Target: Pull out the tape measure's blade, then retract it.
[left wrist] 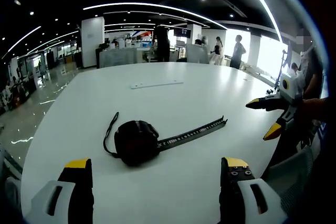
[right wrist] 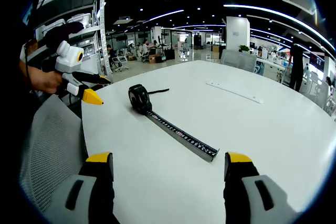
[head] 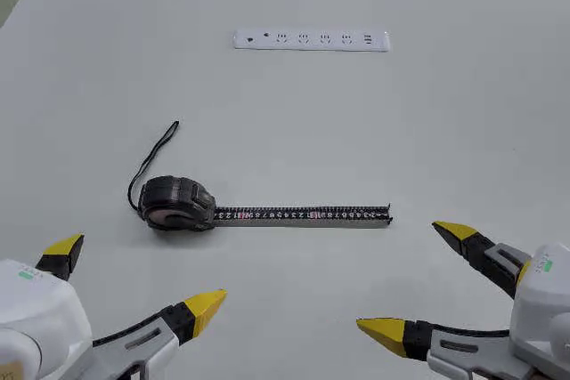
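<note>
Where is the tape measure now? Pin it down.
In the head view the tape measure lies left of centre on the table, blade out to the right, between the power strip beyond and the left gripper in front.

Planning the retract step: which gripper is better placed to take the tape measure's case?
Left, probably: the left gripper hangs open nearest the case, while the right gripper sits by the far end of the blade.

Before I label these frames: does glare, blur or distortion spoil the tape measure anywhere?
Head view: even light, tape measure and blade sharp, faint shadows. Left gripper view: fisheye curves the table edge, ceiling lights reflect off the floor. Right gripper view: same curving, blade markings visible but small.
</note>
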The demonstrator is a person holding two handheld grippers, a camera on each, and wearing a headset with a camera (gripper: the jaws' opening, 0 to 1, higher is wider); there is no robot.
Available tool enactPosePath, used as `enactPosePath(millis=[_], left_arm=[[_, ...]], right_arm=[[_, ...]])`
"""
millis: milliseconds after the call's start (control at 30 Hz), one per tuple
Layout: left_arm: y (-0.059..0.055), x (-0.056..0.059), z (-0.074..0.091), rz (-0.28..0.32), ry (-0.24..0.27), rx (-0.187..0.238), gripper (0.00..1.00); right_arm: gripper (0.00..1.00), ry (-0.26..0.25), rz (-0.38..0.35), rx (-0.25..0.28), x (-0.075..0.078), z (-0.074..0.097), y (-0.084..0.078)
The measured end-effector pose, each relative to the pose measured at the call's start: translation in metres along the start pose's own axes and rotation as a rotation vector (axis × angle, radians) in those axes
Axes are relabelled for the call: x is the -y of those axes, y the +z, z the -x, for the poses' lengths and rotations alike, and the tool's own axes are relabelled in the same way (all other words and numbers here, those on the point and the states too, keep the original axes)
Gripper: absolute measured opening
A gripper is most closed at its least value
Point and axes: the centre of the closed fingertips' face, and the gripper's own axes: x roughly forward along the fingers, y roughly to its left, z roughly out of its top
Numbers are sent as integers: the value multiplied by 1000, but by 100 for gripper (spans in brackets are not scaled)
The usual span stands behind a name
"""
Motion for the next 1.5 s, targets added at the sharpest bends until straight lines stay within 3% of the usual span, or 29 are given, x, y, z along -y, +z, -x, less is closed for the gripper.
enactPosePath(millis=[233, 733, 1000, 1033, 1333, 1500], left_arm=[[3, -6, -9, 14, 23, 10, 98], [4, -14, -27, 39, 62, 13, 97], [4, -17, -29, 46, 70, 12, 95], [3, -21, -32, 73, 93, 12, 95], [1, -22, -36, 77, 98, 6, 92], [9, -23, -45, 62, 114, 15, 90]], right_arm=[[79, 60, 79, -7, 12, -2, -2], [69, 152, 187, -55, 40, -13, -16], [62, 165, 199, -60, 44, -16, -17], [60, 228, 276, -82, 50, -24, -17], [53, 262, 297, -95, 51, -28, -19], [50, 315, 337, -129, 54, -38, -24]])
